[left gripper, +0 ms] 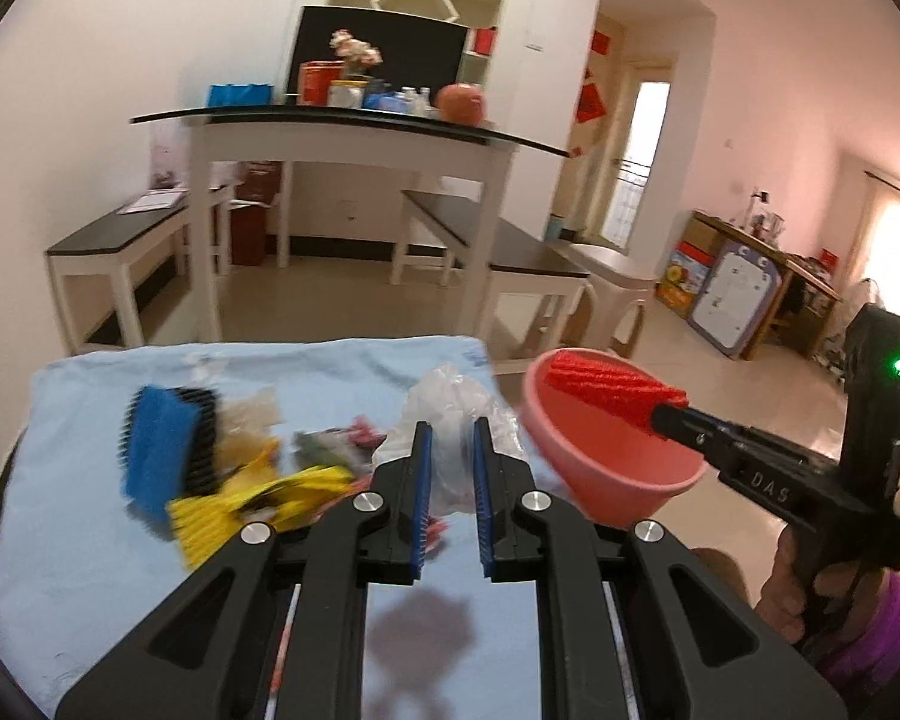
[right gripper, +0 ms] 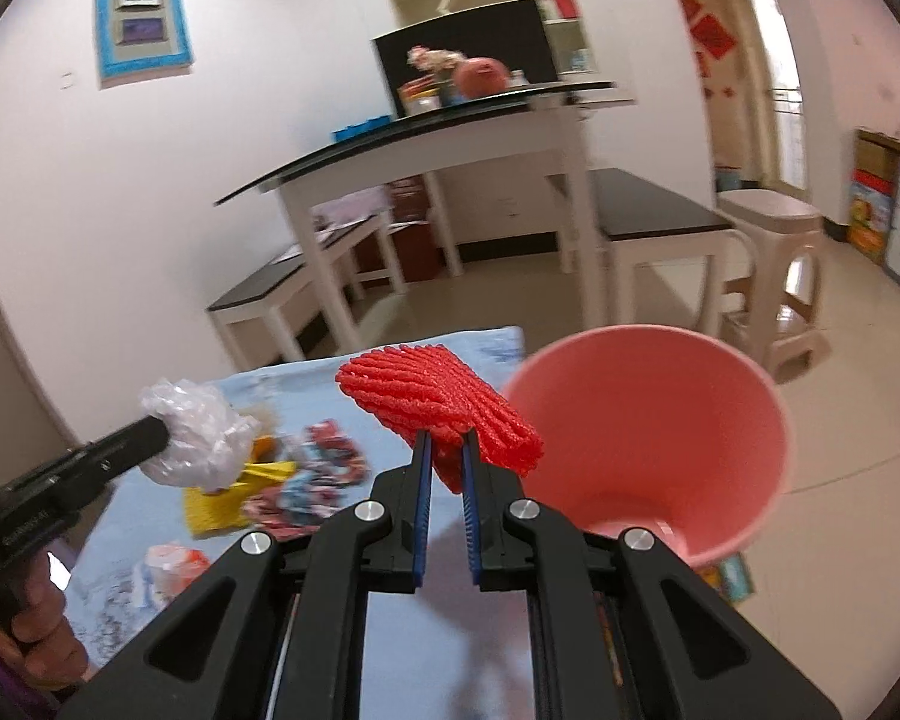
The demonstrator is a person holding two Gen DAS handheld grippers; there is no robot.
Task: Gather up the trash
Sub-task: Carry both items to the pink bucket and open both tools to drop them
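My left gripper point(left gripper: 452, 429) is shut on a crumpled clear plastic bag point(left gripper: 450, 402), held above the blue cloth; the same bag point(right gripper: 195, 435) shows in the right wrist view at the left gripper's point(right gripper: 171, 438) tip. My right gripper point(right gripper: 446, 443) is shut on a red foam net sleeve point(right gripper: 435, 399), lifted beside the rim of a pink bin point(right gripper: 648, 420). In the left wrist view the red net point(left gripper: 609, 390) hangs over the pink bin point(left gripper: 606, 456) mouth, pinched by the right gripper point(left gripper: 666, 414). Wrappers lie on the cloth: a yellow one point(left gripper: 252, 504) and a blue-black one point(left gripper: 162, 456).
The blue cloth point(left gripper: 90, 570) covers a small table; the bin stands at its right edge. Beyond it are a white table point(left gripper: 342, 138) with a dark top, two low benches point(left gripper: 114, 246), a beige stool point(right gripper: 774, 276) and tiled floor. More colourful wrappers point(right gripper: 312, 480) lie on the cloth.
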